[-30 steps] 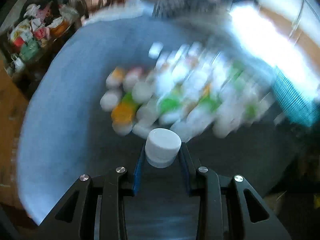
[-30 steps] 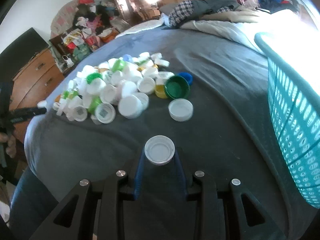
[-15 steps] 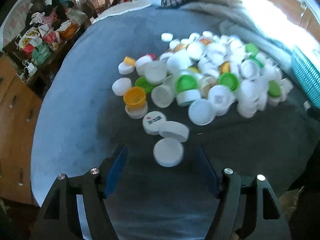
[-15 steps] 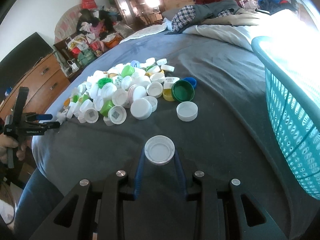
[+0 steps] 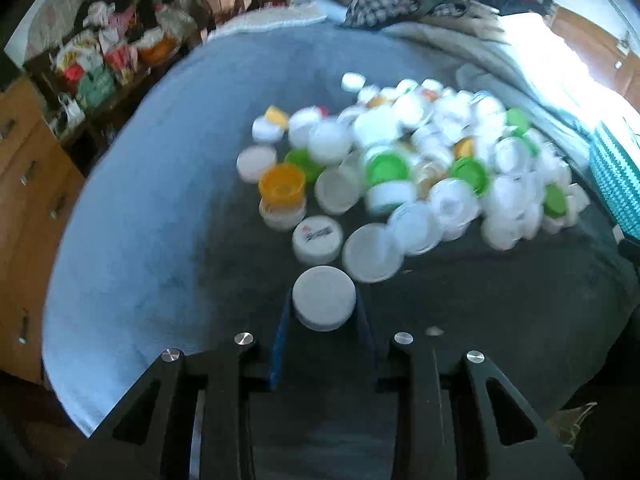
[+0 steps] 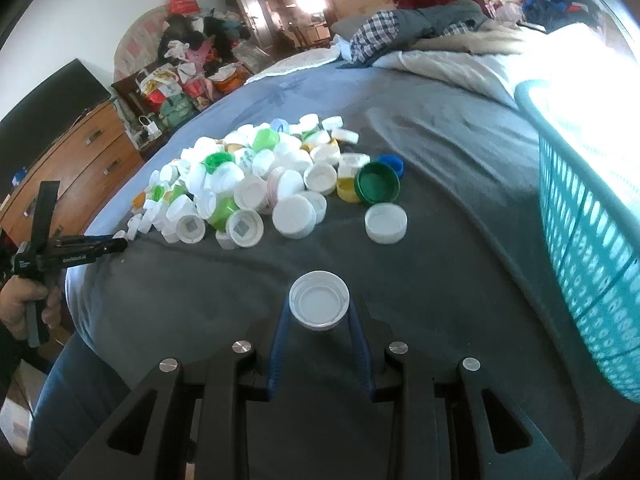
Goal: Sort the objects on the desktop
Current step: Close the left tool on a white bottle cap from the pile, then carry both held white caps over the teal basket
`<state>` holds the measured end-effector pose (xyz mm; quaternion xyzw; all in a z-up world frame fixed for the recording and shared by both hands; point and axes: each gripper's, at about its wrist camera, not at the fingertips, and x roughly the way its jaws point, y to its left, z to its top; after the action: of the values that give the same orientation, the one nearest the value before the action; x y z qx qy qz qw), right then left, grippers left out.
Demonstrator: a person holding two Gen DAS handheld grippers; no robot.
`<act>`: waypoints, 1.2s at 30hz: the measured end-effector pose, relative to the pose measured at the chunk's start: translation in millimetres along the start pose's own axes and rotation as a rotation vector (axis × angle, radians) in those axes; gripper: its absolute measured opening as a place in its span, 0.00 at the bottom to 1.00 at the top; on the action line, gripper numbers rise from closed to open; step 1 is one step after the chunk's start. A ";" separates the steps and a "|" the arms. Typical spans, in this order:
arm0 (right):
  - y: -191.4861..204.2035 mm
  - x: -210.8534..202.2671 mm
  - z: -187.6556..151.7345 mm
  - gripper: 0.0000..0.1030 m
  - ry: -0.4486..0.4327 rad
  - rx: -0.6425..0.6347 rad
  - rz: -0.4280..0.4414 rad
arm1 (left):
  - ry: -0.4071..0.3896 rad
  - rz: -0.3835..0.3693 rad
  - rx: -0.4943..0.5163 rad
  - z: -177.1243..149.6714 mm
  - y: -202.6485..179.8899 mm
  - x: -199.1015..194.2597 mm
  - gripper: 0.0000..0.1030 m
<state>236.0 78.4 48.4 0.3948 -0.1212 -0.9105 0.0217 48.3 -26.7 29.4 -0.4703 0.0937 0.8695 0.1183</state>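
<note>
Holding one white cap (image 5: 324, 303) each (image 6: 319, 305), two grippers.

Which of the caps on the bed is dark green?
The big dark green cap at the pile's right edge, open side showing, beside a small blue cap; the other greens are lighter.

Strong daylight enters from the upper right and overexposes the bedding (image 6: 576, 52) in both views. The left wrist view shows motion blur across the caps (image 5: 400, 168). The right wrist view is sharp. Fisheye distortion curves all edges; corners are dark.
</note>
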 end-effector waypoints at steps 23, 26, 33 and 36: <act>-65.3 -139.7 75.4 0.31 -0.126 0.041 -0.361 | -0.279 -0.183 0.234 128.0 -270.0 -87.3 0.26; -100.5 -154.5 75.0 0.32 -0.108 0.100 -0.408 | -0.252 -0.226 0.270 139.5 -310.4 -81.2 0.26; -153.2 -173.7 70.3 0.32 -0.053 0.155 -0.491 | -0.150 -0.313 0.347 151.5 -391.4 -60.5 0.26; -162.8 -178.6 68.6 0.32 -0.050 0.165 -0.502 | -0.128 -0.322 0.371 151.0 -408.3 -55.4 0.26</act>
<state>318.2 274.4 182.3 0.3903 -0.0937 -0.8839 -0.2399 77.5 397.8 136.4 -0.3931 0.1680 0.8355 0.3451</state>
